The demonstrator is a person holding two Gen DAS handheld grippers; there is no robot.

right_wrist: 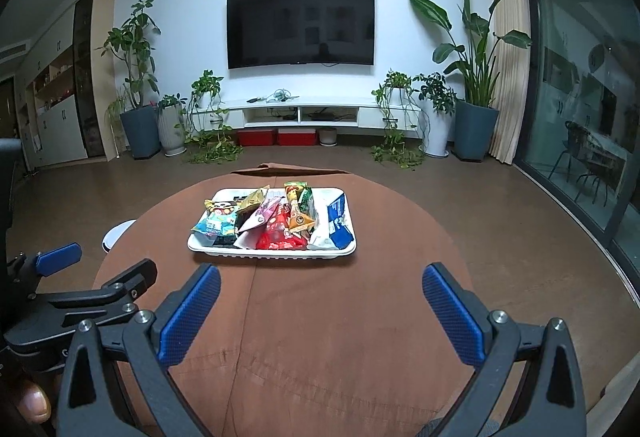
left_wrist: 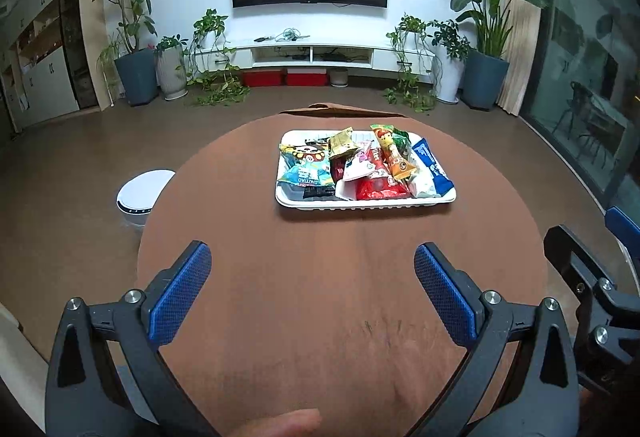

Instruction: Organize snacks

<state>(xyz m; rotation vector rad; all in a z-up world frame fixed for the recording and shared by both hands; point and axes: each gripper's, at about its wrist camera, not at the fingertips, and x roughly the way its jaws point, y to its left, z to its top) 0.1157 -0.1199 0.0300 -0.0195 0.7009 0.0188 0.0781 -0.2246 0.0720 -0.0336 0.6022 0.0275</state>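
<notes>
A: Entry. Where do the snacks [left_wrist: 360,167] sit?

B: Heaped in a white tray [left_wrist: 366,202] on the round bench [left_wrist: 320,277], which is draped in brown cloth. From the left wrist view the tray lies at 12 o'clock, well apart from the tools. Nothing lies loose on the cloth.

A: Tool state?

B: Left tool [left_wrist: 312,277] spread wide, empty. Right tool [right_wrist: 320,297] spread wide, empty. Both hover over the near half of the bench. The right tool shows at 3 o'clock in the left view; the left tool at 9 o'clock in the right view.

A: Materials?

B: Glossy film wrappers, crinkled, mostly flat pouches. A blue packet [left_wrist: 434,167] leans on the tray's 3 o'clock side; a teal packet [left_wrist: 306,173] sits at its 9 o'clock side; a red wrapper [left_wrist: 378,189] lies at the near edge; an orange stick-shaped packet [left_wrist: 394,153] stands tilted on top. The tray looks thin, foam or moulded plastic.

A: Handling judgement?

B: Likely light, soft and slippery. Pinch a sealed end seam rather than the puffed middle; contents may crush. The light tray may slide on the cloth.
</notes>
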